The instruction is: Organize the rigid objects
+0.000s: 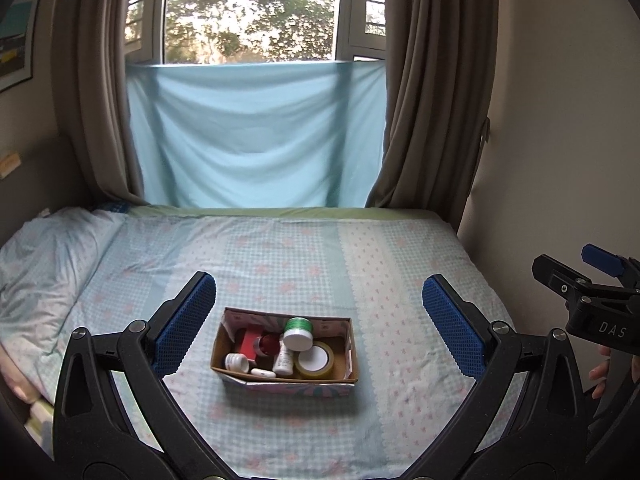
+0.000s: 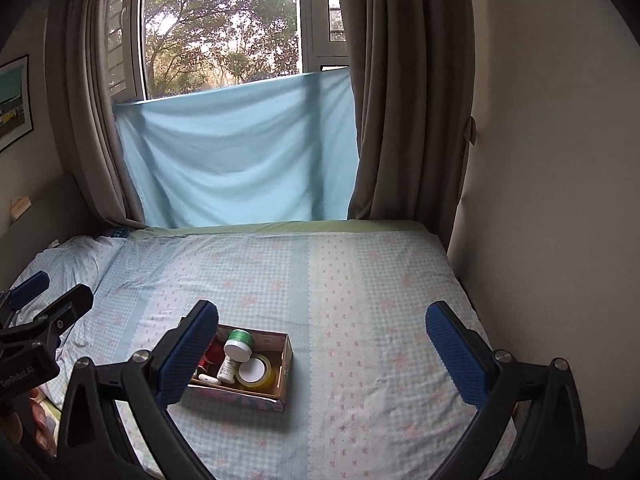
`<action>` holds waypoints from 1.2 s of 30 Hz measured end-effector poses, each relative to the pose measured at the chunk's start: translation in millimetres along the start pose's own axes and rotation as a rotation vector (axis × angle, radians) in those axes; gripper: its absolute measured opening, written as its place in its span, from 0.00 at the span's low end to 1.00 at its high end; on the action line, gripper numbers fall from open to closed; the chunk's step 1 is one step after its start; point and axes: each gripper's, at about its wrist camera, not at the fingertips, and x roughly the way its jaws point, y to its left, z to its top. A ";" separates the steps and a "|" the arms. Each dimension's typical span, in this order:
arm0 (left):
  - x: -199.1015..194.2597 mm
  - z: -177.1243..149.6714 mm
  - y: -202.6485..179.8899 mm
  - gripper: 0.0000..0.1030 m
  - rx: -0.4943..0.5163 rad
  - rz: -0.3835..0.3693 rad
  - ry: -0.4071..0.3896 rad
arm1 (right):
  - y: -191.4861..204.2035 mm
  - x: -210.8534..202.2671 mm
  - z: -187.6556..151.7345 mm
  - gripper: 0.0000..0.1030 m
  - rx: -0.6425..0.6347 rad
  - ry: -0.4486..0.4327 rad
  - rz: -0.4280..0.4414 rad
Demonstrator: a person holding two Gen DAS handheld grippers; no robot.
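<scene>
A small open cardboard box (image 1: 344, 376) sits on the bed, also seen in the right wrist view (image 2: 285, 364). It holds a green-lidded white jar (image 1: 298, 334), a roll of yellowish tape (image 1: 315, 360), a white bottle (image 1: 283, 360), a red box (image 1: 250, 344), a red round item (image 1: 267, 345) and small white pieces (image 1: 236, 361). My left gripper (image 1: 320, 312) is open and empty, above and in front of the box. My right gripper (image 2: 322, 336) is open and empty, to the right of the box; its left finger (image 2: 188, 356) hides the box's left part.
The bed (image 1: 400, 264) has a light blue patterned sheet. A pillow (image 1: 48, 256) lies at the left. A wall (image 2: 540, 160) borders the bed's right edge. Curtains (image 1: 432, 100) and a blue cloth (image 1: 256, 136) hang at the window behind.
</scene>
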 end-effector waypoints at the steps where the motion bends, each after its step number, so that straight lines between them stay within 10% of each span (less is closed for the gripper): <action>1: -0.4 -0.1 -0.3 1.00 0.000 0.001 -0.001 | -2.1 -1.3 -0.8 1.00 0.000 -0.001 -0.003; 36: 2.2 3.1 0.5 1.00 0.027 0.015 -0.034 | -1.0 -1.6 4.6 1.00 0.004 -0.020 -0.007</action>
